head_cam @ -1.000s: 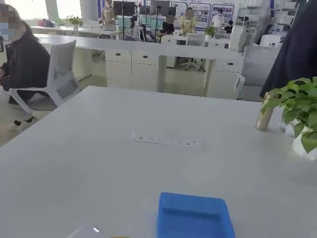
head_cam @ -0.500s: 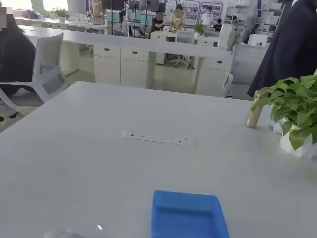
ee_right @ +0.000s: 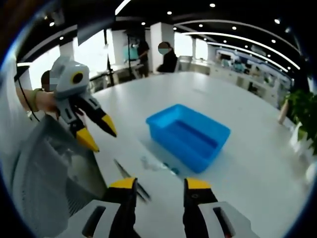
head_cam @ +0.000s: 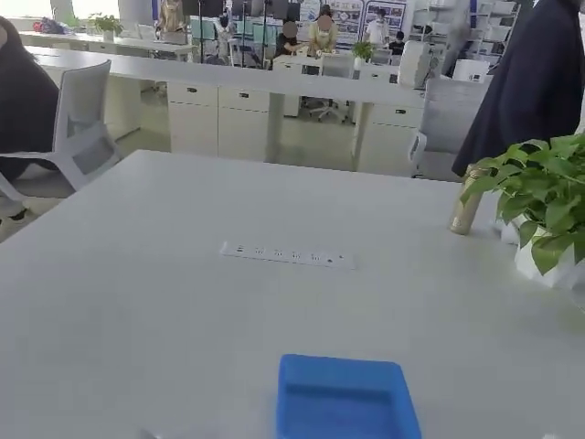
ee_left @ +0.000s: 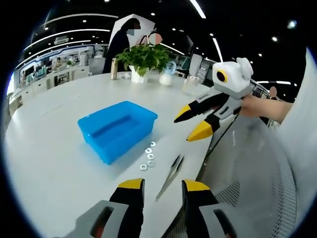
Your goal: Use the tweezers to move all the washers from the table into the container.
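Observation:
The blue container stands on the white table, also seen in the head view and the right gripper view. Several small metal washers lie on the table just beside the container's near side; they are blurred in the right gripper view. The metal tweezers lie flat near the table edge, close to the washers. My left gripper hangs open above the tweezers. My right gripper is open too, facing it. The left gripper holds nothing.
A power strip sits in the table's middle. A potted plant and a metal bottle stand at the far right. An office chair and a person in dark clothes are beyond the table.
The head camera has shifted a little, so the container and power strip sit slightly differently in the picture. Nothing on the table has visibly moved.

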A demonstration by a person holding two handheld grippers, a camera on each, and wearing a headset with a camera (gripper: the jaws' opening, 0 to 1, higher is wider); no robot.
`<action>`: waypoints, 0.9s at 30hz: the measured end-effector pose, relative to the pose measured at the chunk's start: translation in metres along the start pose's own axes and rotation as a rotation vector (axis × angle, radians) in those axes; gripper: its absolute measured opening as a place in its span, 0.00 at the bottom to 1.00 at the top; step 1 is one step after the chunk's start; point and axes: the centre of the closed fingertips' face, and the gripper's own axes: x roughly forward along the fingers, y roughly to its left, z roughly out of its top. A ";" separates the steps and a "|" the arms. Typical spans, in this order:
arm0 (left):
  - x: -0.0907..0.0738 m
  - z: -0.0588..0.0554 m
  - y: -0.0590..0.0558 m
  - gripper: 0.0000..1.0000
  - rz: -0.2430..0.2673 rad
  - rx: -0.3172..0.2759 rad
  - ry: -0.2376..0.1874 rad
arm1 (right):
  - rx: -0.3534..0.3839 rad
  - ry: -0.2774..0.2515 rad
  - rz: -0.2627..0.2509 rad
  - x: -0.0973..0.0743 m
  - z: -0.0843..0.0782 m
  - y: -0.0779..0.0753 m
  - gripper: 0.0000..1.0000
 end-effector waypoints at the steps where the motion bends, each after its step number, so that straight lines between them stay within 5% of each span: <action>1: 0.001 -0.002 0.000 0.27 -0.001 0.016 0.016 | -0.006 0.006 0.005 0.001 -0.001 0.002 0.34; 8: 0.005 -0.019 0.002 0.15 -0.007 0.148 0.121 | -0.065 0.057 0.038 0.014 -0.012 0.013 0.33; 11: 0.008 -0.033 0.004 0.14 -0.006 0.221 0.207 | -0.084 0.078 0.053 0.020 -0.017 0.019 0.32; 17: 0.016 -0.035 0.007 0.00 -0.008 0.268 0.217 | -0.120 0.132 0.049 0.024 -0.031 0.027 0.31; 27: 0.033 -0.036 0.010 0.08 -0.027 0.307 0.258 | -0.140 0.169 0.039 0.023 -0.039 0.027 0.31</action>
